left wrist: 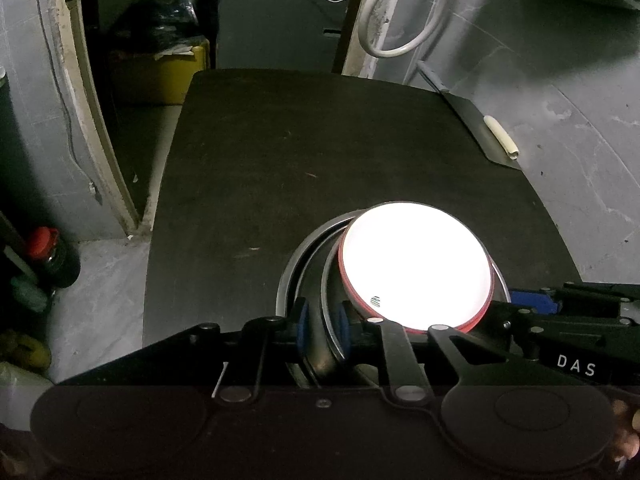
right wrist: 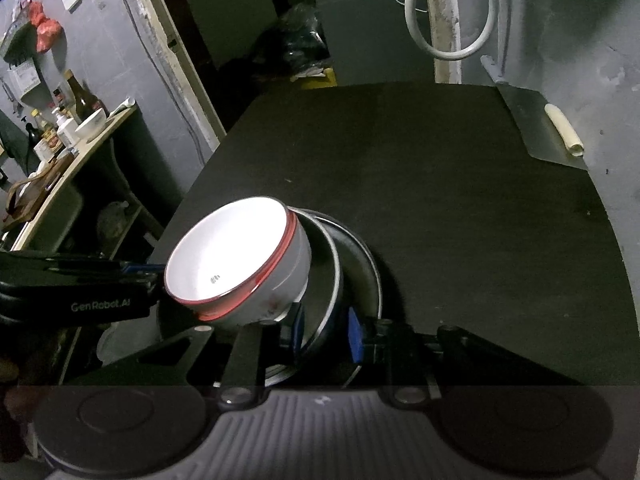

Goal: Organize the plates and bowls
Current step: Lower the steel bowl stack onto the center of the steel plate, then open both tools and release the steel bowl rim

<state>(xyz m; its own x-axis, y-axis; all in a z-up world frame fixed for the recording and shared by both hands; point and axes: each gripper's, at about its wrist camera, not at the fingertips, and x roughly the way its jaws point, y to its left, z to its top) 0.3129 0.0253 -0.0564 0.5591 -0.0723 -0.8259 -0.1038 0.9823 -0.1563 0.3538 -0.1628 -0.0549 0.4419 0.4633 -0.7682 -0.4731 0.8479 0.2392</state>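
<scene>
Left gripper [left wrist: 323, 326] pinched a dark metal-rimmed plate [left wrist: 316, 276] | right gripper [right wrist: 324, 330] pinched a plate [right wrist: 326, 280] too | white red-rimmed bowl [right wrist: 236, 260] tilted on plates, near black table's [right wrist: 440, 180] front edge | stacking part done, I think.

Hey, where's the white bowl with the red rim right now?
The white bowl sits tilted on the stacked dark plates at the near edge of the black table, between the left claw and right claw.

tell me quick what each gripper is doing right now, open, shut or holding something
Left gripper: shut on the rim of the dark plate under the white bowl.
Right gripper: shut on the same stack's dark plate rim.
</scene>
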